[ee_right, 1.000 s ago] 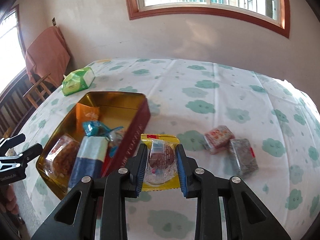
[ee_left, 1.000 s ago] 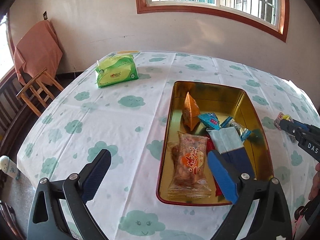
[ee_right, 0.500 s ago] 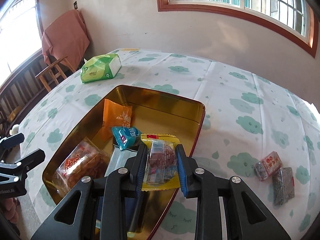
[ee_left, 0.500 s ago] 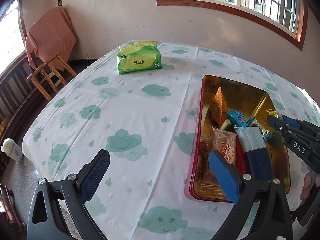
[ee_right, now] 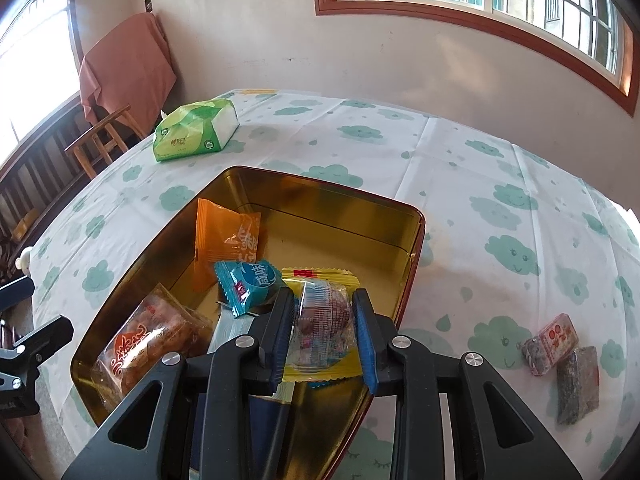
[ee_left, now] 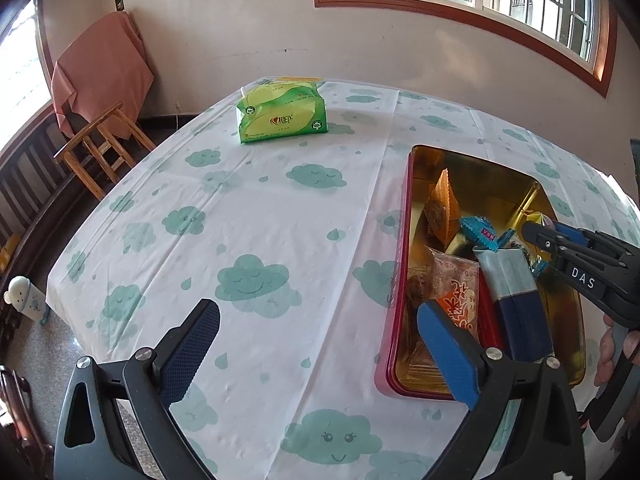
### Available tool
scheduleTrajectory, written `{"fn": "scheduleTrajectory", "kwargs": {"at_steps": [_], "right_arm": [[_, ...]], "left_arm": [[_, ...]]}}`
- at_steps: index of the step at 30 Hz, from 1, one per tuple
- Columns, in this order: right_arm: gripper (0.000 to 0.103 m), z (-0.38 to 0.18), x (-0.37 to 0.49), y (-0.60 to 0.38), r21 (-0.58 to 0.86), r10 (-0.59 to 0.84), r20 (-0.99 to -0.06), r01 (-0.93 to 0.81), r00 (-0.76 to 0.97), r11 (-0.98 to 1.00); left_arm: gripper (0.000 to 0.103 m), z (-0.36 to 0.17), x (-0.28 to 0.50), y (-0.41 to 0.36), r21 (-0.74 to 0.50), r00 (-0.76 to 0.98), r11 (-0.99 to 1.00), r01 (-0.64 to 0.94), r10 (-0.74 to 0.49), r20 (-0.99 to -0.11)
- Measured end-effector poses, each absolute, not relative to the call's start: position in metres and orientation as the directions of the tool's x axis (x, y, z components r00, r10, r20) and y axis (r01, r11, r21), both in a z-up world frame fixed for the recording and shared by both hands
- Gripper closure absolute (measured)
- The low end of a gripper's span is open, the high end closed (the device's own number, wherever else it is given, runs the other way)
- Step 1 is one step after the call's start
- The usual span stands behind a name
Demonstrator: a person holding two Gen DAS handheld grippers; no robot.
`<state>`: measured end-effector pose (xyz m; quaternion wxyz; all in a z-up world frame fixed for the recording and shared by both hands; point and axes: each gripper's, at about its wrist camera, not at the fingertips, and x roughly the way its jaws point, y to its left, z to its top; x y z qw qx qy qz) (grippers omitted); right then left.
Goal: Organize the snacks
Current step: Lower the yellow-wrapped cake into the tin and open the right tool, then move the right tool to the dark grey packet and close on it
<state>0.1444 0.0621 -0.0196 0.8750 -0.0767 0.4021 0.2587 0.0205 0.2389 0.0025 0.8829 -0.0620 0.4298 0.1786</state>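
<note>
One tin [ee_right: 412, 236], eight snacks [ee_right: 324, 312]

Both wrist views look steeply down over their own fingers, close above the cloud-printed tablecloth [ee_left: 256, 216]. The left looks from beside the gold rectangular tin [ee_left: 412, 208], the right from directly above it [ee_right: 320, 200]; both share the green tissue pack [ee_left: 282, 114].

The dark blue packet [ee_right: 236, 408] lies mostly hidden behind the tongs.

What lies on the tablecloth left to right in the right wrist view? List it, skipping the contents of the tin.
Green tissue pack → gold tin → red-and-white wrapped snack → dark wrapped snack.
</note>
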Motion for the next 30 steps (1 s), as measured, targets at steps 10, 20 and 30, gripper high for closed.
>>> {"fn": "scheduleTrajectory", "kwargs": {"at_steps": [10, 20, 30], "right_arm": [[0.062, -0.014, 0.14, 0.058, 0.081, 0.412, -0.728, -0.527, 0.548, 0.846], [0.053, 0.006, 0.125, 0.025, 0.105, 0.438, -0.676, -0.511, 0.592, 0.853], [0.045, 0.004, 0.123, -0.062, 0.044, 0.311, -0.677, -0.385, 0.667, 0.922]], "left_arm": [[0.004, 0.006, 0.023, 0.23, 0.052, 0.57, 0.935, -0.35, 0.257, -0.78], [0.005, 0.014, 0.021, 0.226, 0.034, 0.589, 0.938, -0.344, 0.244, -0.77], [0.005, 0.021, 0.02, 0.206, 0.032, 0.612, 0.954, -0.297, 0.216, -0.761]]}}
